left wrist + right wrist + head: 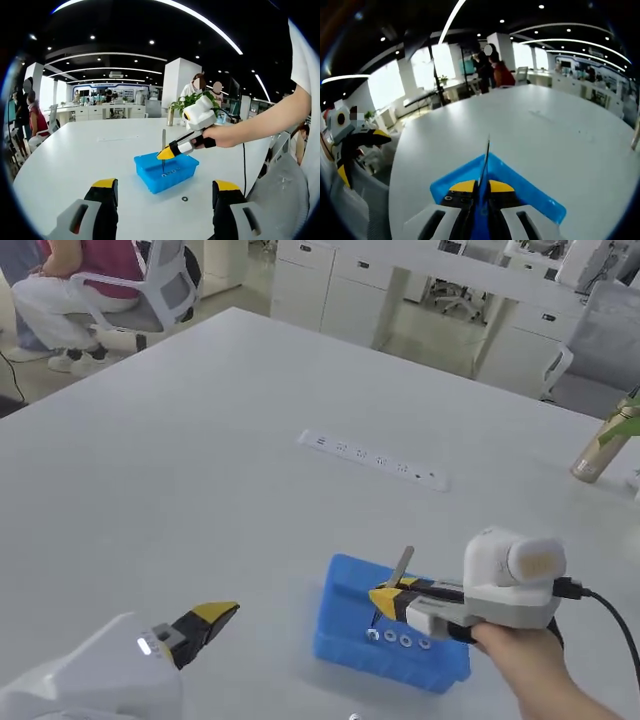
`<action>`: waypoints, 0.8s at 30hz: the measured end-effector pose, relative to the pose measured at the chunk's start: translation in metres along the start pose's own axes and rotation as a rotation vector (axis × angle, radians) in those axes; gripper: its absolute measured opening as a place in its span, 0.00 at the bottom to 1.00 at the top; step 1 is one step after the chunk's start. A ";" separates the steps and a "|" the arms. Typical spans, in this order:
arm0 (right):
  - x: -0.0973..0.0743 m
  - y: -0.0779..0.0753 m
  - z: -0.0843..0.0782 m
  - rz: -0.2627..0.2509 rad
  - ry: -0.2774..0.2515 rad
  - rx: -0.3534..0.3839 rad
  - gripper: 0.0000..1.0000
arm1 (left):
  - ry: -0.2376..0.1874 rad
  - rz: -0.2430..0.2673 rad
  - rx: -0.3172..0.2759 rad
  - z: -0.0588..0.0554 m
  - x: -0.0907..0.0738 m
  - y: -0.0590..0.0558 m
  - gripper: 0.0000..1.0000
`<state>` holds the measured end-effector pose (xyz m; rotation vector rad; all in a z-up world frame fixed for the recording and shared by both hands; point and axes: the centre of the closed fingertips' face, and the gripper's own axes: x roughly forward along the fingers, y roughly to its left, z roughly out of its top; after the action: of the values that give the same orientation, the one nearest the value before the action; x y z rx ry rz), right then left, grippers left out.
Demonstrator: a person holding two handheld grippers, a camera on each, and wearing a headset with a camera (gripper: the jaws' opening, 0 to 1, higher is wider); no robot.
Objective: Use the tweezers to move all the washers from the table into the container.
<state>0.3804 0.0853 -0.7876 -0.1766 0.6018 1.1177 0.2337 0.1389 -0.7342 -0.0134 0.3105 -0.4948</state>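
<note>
A blue container (345, 585) sits on the white table (200, 490), with several washers (398, 640) lying inside it. My right gripper (380, 598) hovers over the container, shut on metal tweezers (403, 564) that point down into it. The left gripper view shows the tweezers (163, 139) upright in the right gripper (165, 153), tips inside the container (150, 175). One washer (184, 199) lies on the table in front of the container. My left gripper (165, 184) is open, low and left of the container, with nothing between its jaws. In the right gripper view the tweezers (484, 162) stand over the container (530, 192).
A white power strip (372, 458) lies flat mid-table behind the container. A green-gold bottle (604, 445) stands at the right edge. A person sits on a chair (150, 290) beyond the far left corner. Cabinets line the back.
</note>
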 end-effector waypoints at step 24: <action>-0.049 0.041 0.004 0.021 -0.150 0.103 0.04 | -0.004 -0.009 -0.006 0.001 0.000 -0.002 0.78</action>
<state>0.3314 0.0665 -0.7514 0.0023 0.5270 1.1063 0.2333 0.1372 -0.7333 -0.0220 0.3083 -0.5025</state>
